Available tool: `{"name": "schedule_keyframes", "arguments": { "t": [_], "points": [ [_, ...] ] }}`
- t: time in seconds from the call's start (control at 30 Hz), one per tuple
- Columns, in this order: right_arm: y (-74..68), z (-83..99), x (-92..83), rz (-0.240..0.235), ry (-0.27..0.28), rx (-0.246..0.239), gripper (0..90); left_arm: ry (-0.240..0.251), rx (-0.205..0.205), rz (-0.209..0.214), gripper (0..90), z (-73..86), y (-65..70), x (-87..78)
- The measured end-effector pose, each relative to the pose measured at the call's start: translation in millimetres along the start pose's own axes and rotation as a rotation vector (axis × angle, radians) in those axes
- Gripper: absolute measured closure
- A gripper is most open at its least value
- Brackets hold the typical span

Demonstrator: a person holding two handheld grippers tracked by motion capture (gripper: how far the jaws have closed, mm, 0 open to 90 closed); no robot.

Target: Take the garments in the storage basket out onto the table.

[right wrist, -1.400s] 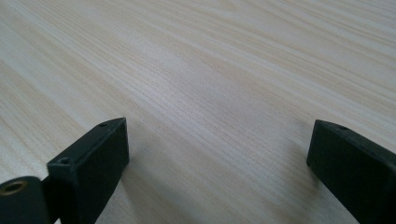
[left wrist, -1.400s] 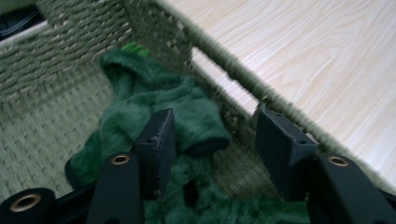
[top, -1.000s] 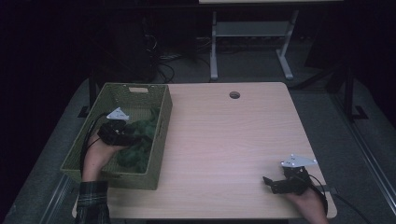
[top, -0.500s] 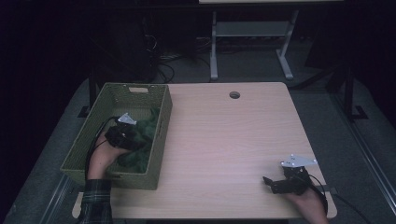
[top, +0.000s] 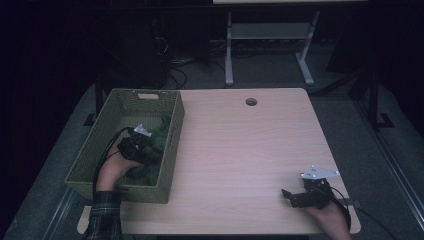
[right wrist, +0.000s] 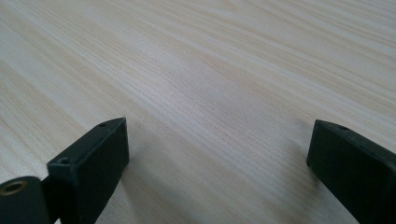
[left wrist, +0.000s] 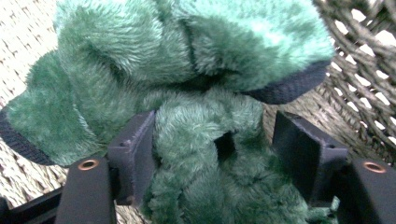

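L gripper (top: 142, 142) is down inside the woven green basket (top: 172, 145) at the tabletop's left edge, working on the green plush fabric (left wrist: 187, 107) lying in it, toward the basket's right wall. Its jaws have just been opening: in the left gripper view a fold of the plush sits between them, touching the one pad (left wrist: 140, 154), w/ a gap to the other, so released, not clamping. Step in hand looks like either a let-go or a re-grip on the fabric; can't tell which. Next move prob. calls for sinking deeper round a thicker bunch and closing, since the pile is soft and slippery. R gripper (top: 295, 196) rests near the tabletop's front right corner, jaws wide apart, nothing in them. The high view gives the basket's place; the left gripper view gives pad-to-plush contact and the dark knit trim (left wrist: 289, 88).
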State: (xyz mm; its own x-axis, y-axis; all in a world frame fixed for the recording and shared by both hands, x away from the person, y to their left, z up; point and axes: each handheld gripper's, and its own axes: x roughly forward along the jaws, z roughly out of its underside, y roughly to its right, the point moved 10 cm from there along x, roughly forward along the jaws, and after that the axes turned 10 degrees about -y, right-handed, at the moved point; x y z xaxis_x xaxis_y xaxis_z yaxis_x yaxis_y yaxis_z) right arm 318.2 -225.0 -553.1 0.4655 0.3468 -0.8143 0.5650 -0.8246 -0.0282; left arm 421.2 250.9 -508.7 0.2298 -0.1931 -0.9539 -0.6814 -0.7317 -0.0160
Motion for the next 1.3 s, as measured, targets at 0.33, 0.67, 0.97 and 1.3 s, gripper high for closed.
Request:
{"name": "schedule_keyframes", "arguments": {
  "t": [0.33, 0.67, 0.97, 1.3],
  "points": [
    [0.0, 0.0, 0.0, 0.0, 0.0, 0.0, 5.3, -0.059, -0.039, 0.044, 65.1, 6.9, 1.6, 0.4],
    [0.0, 0.0, 0.0, 0.0, 0.0, 0.0, 5.3, -0.023, -0.109, 0.085, 77.6, 4.6, 0.5, -12.7],
    [0.0, 0.0, -0.1, 0.0, 0.0, 0.0, 5.3, 0.056, -0.128, 0.087, 79.5, 0.6, -2.3, -28.7],
    [0.0, 0.0, 0.0, 0.0, 0.0, 0.0, 5.3, 0.23, -0.134, 0.093, 81.3, -9.8, 0.5, -71.3]
  ]
}}
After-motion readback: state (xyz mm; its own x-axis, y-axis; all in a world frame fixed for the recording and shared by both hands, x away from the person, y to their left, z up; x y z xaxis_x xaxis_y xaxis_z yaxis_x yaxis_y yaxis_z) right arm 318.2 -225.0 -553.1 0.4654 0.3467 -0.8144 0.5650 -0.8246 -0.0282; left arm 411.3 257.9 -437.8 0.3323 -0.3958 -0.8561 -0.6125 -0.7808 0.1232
